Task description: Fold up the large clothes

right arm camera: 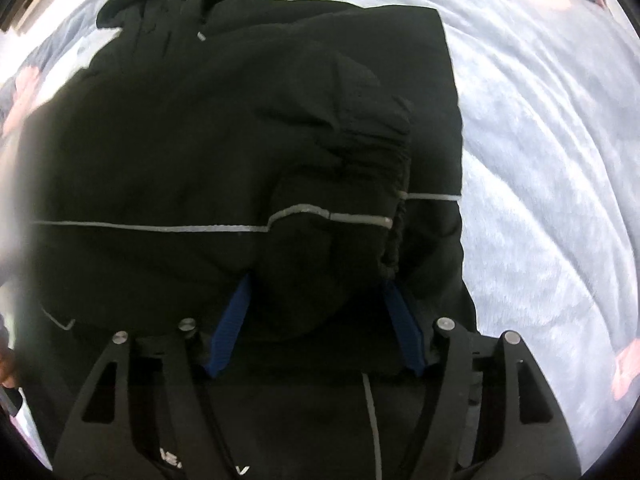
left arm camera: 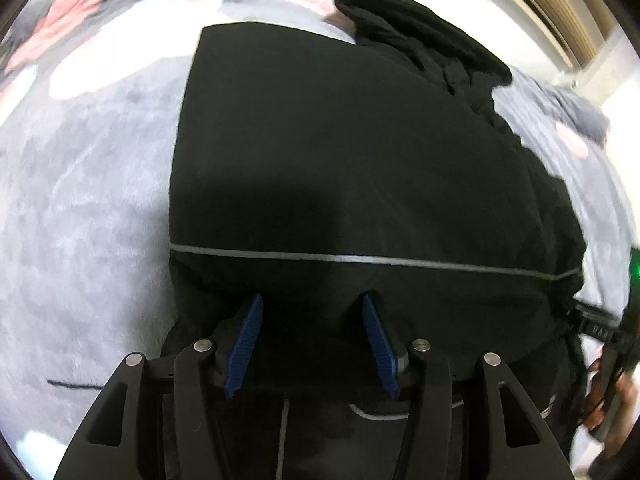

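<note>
1. Black jacket (left arm camera: 340, 152) lies on a grey plush blanket (left arm camera: 88, 208) with pink and white patches; the blanket covers a bed-like area.
2. Left wrist view: the jacket's left edge runs straight and looks folded flat. Its hood (left arm camera: 420, 36) is bunched at the far end, toward upper right.
3. A thin grey reflective stripe (left arm camera: 360, 258) crosses the jacket sideways, just beyond the fingertips.
4. Left tool (left arm camera: 312, 304): jaws spread, blue pads (left arm camera: 246, 344) apart, fingertips down on or very close to the black fabric. Nothing is pinched between the pads. State: released.
5. Right wrist view: the jacket fills most of the frame, with a gathered, wrinkled fold of fabric (right arm camera: 360, 152) right of centre. The stripe is broken into offset segments there.
6. Right tool (right arm camera: 316, 280): jaws wide, a bulge of black fabric sits between the blue pads (right arm camera: 230, 328). Fabric meets the pads at the tips; whether they press on it cannot be told. Reads as released.
7. A hand (left arm camera: 612, 392) is partly visible at the right edge of the left view, gripping a dark handle.
8. A wooden frame edge (left arm camera: 552, 12) shows at upper right of the left view.
</note>
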`<action>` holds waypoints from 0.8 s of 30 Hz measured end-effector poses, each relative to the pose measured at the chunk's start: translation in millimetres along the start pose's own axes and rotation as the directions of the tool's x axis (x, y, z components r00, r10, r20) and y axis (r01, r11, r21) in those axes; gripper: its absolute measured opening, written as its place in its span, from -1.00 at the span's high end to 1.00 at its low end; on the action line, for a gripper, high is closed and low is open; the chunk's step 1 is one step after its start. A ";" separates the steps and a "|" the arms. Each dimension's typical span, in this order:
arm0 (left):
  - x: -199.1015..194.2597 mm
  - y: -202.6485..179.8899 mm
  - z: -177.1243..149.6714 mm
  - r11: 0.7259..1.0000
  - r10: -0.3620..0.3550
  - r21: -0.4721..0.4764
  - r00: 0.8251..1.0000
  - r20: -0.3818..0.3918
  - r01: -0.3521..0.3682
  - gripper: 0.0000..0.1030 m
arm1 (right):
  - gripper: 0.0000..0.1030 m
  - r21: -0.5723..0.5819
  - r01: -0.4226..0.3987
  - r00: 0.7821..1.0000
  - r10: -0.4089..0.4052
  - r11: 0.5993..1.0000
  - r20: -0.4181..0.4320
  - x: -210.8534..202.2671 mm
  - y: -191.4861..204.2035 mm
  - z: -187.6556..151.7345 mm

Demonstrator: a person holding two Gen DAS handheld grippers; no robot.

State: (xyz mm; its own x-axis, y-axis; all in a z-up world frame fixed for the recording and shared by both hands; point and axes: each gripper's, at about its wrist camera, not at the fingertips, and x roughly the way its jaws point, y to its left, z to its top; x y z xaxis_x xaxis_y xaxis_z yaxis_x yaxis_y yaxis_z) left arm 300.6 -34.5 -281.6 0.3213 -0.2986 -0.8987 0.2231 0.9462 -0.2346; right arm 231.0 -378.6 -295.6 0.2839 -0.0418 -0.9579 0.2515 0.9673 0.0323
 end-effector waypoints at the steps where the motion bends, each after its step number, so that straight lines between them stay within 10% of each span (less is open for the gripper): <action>1: -0.9 -2.0 -1.5 1.000 0.006 0.009 1.000 0.006 -0.006 -0.05 | -0.28 0.002 0.003 1.000 -0.003 1.000 -0.004 0.1 0.6 0.5; 24: -178.7 13.8 -50.9 0.988 -0.113 0.123 0.981 0.160 0.094 -0.06 | -0.31 0.044 -0.051 0.989 0.045 0.998 0.144 -180.5 67.4 -66.0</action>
State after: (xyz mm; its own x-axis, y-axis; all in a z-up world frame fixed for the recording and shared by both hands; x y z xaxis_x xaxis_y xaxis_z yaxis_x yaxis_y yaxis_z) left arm 199.4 38.3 -143.1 0.4370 -0.4196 -0.7956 0.3637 0.8914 -0.2704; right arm 135.6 -289.4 -139.3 0.4247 -0.0341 -0.9047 0.2768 0.9563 0.0940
